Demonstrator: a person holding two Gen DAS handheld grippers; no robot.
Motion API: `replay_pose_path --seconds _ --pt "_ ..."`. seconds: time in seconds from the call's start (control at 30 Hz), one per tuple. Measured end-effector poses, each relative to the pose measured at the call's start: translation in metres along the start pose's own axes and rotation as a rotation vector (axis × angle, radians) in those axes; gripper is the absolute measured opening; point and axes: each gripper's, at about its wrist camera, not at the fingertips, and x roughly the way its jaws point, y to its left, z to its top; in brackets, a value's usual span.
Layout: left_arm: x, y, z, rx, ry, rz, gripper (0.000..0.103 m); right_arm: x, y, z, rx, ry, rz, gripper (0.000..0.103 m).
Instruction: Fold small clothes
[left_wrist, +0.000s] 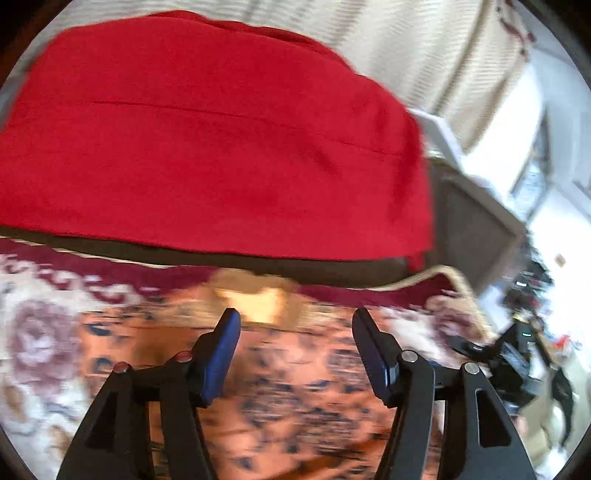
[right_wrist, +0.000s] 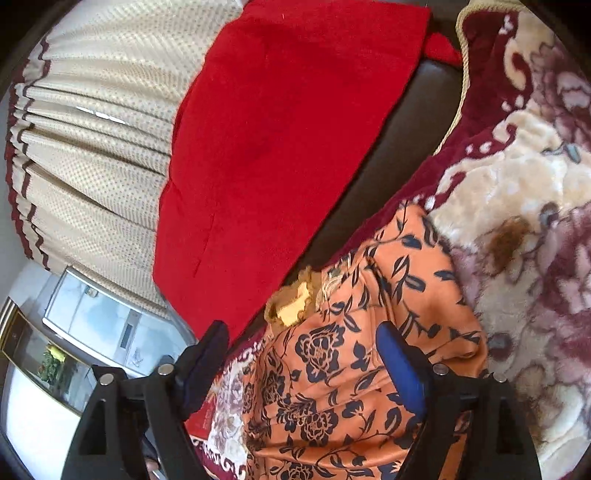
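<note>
The orange flowered garment (right_wrist: 354, 343) looks like smooth, faintly glossy cloth lying on a thick plush blanket (right_wrist: 524, 206), beside a matt red fleecy cloth (right_wrist: 280, 147) and woven dotted curtain (right_wrist: 96, 155).

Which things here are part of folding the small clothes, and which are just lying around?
For the job:
orange flowered garment
left gripper, open
right gripper, open

Just lying about:
red cloth
flowered blanket
cream curtain
</note>
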Motion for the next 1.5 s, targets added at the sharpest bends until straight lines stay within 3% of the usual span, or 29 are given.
replay_pose_path --seconds 0.07,0.17,0.3,0.43,0.53,0.6,0.67,0.77,0.8,0.87,0.9,1.13,1.2,1.27,1.4,1.5 --pt "0.010 0.018 -0.003 0.001 0.035 0.097 0.064 0.014 -0.001 -0.002 0.011 0.036 -0.042 0.084" --pt "0.034 0.048 -0.021 -0.032 0.160 0.207 0.064 0.030 0.000 -0.005 -0.015 0.046 -0.097 0.084" --pt "0.061 0.073 -0.053 -0.108 0.266 0.249 0.064 0.055 -0.009 0.006 -0.047 0.057 -0.205 0.083" --pt "0.078 0.080 -0.077 -0.075 0.382 0.304 0.064 0.072 -0.022 0.005 -0.017 0.106 -0.261 0.078" --pt "0.072 0.073 -0.080 -0.034 0.358 0.304 0.064 0.059 0.007 0.001 -0.122 0.021 -0.325 0.078" --pt "0.063 0.066 -0.075 -0.044 0.314 0.245 0.064 0.058 0.028 -0.004 -0.209 0.020 -0.272 0.078" --pt "0.058 0.058 -0.069 -0.064 0.267 0.206 0.064 0.067 0.044 -0.015 -0.267 0.063 -0.176 0.078" --pt "0.068 0.041 -0.069 -0.020 0.274 0.205 0.064 0.095 0.050 -0.036 -0.294 0.179 -0.126 0.071" --pt "0.076 0.036 -0.069 -0.001 0.284 0.226 0.064 0.104 0.048 -0.042 -0.288 0.215 -0.123 0.066" --pt "0.089 0.034 -0.075 0.019 0.325 0.262 0.064 0.126 0.039 -0.053 -0.295 0.287 -0.196 0.064" --pt "0.097 0.036 -0.080 0.018 0.332 0.272 0.066 0.133 0.034 -0.056 -0.305 0.304 -0.236 0.058" --pt "0.093 0.032 -0.069 0.008 0.270 0.280 0.070 0.119 0.041 -0.031 -0.294 0.186 -0.229 0.057" --pt "0.096 0.034 -0.068 -0.010 0.256 0.279 0.083 0.130 0.030 -0.020 -0.268 0.188 -0.257 0.057" --pt "0.110 0.036 -0.073 0.006 0.298 0.319 0.087 0.142 0.018 -0.014 -0.260 0.198 -0.299 0.057" --pt "0.107 0.031 -0.068 0.023 0.286 0.333 0.088 0.138 0.024 -0.006 -0.281 0.211 -0.300 0.059" --pt "0.094 0.027 -0.064 0.032 0.234 0.333 0.088 0.130 0.041 -0.012 -0.264 0.187 -0.230 0.059"
